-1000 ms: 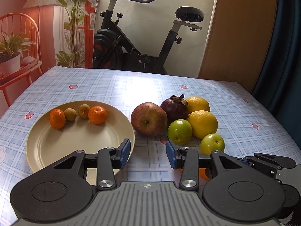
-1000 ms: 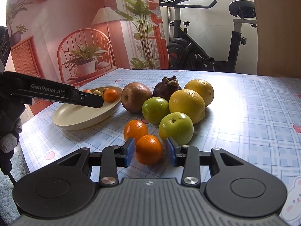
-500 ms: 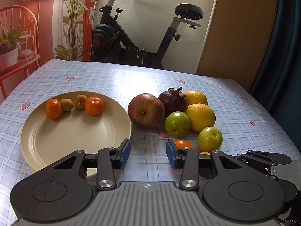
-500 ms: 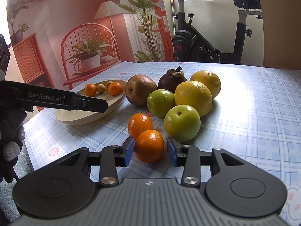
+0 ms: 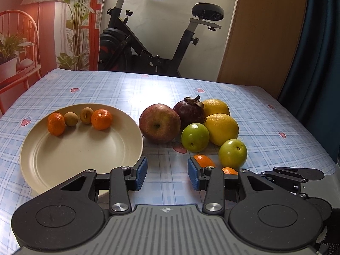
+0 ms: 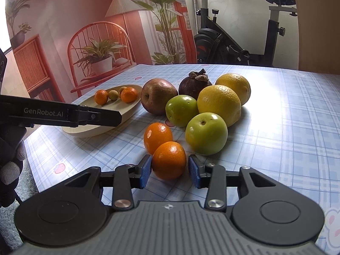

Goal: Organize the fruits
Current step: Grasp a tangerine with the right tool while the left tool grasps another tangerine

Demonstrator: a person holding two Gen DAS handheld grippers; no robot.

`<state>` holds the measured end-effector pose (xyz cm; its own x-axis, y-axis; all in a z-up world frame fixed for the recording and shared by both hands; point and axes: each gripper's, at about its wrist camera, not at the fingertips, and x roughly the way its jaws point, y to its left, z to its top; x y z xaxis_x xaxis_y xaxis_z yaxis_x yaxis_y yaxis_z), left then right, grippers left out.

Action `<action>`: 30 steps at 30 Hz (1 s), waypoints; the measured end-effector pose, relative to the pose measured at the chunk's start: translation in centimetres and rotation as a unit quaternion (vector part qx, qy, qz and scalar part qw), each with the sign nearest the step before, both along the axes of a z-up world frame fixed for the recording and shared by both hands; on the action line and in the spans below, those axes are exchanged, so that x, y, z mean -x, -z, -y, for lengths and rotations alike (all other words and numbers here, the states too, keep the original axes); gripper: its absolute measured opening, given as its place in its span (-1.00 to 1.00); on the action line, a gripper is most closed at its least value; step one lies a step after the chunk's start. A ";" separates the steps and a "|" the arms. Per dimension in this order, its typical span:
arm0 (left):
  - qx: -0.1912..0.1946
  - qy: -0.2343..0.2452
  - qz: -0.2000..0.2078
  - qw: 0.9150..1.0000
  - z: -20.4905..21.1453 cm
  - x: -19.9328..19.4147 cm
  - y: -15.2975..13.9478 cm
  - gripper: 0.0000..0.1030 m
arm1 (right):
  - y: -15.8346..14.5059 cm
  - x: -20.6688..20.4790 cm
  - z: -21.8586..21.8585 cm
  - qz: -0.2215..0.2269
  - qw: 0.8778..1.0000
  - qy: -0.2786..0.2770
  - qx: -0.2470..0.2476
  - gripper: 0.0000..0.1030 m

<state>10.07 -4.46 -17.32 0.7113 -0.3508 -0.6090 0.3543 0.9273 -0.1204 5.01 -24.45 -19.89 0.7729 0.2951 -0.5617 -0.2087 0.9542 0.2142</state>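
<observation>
A cream plate (image 5: 80, 153) holds two mandarins and two small brown fruits along its far rim. My left gripper (image 5: 167, 173) is open and empty above the table beside the plate's near right rim. My right gripper (image 6: 170, 171) is open around a mandarin (image 6: 169, 159) that sits on the table between its pads; a gap shows on the right side. A second mandarin (image 6: 157, 137) lies just behind it. A red apple (image 6: 158, 98), a mangosteen (image 6: 194, 84), two green apples (image 6: 205, 133) and two lemons (image 6: 220, 104) cluster beyond.
The table has a blue checked cloth (image 5: 127, 89). The left gripper's body (image 6: 63, 114) crosses the left of the right wrist view, in front of the plate (image 6: 119, 106). An exercise bike (image 5: 153, 42) and a wooden door stand behind the table.
Both grippers have risen slightly and pulled back a little. The right jaws have stayed around the near mandarin, and no fruit has moved.
</observation>
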 end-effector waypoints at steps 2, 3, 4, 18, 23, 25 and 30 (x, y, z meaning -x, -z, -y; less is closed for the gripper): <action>-0.001 0.001 -0.002 1.000 0.0 0.0 0.0 -0.15 | 0.0 0.1 0.0 0.001 1.000 0.000 -0.001 -0.23; -0.002 0.001 -0.003 1.000 0.1 -0.1 0.1 -0.15 | 0.0 0.1 0.0 0.003 1.000 -0.001 -0.002 -0.25; -0.002 0.001 -0.003 1.000 0.1 -0.1 0.1 -0.15 | 0.0 0.1 0.0 0.003 1.000 -0.001 -0.001 -0.25; 0.003 0.001 -0.027 1.000 0.4 -0.6 0.4 -0.14 | -0.6 2.0 2.1 0.053 0.997 0.035 -0.054 -0.26; 0.021 0.022 -0.054 0.998 1.2 -1.4 0.6 -0.14 | -1.0 2.5 2.3 0.066 0.995 0.045 -0.054 -0.26; 0.025 0.024 -0.066 0.997 1.6 -1.9 0.7 -0.15 | -1.1 2.8 2.5 0.075 0.994 0.057 -0.056 -0.26; 0.032 0.038 -0.079 0.996 2.7 -2.5 1.1 -0.14 | -1.3 3.6 3.4 0.093 0.988 0.098 -0.069 -0.26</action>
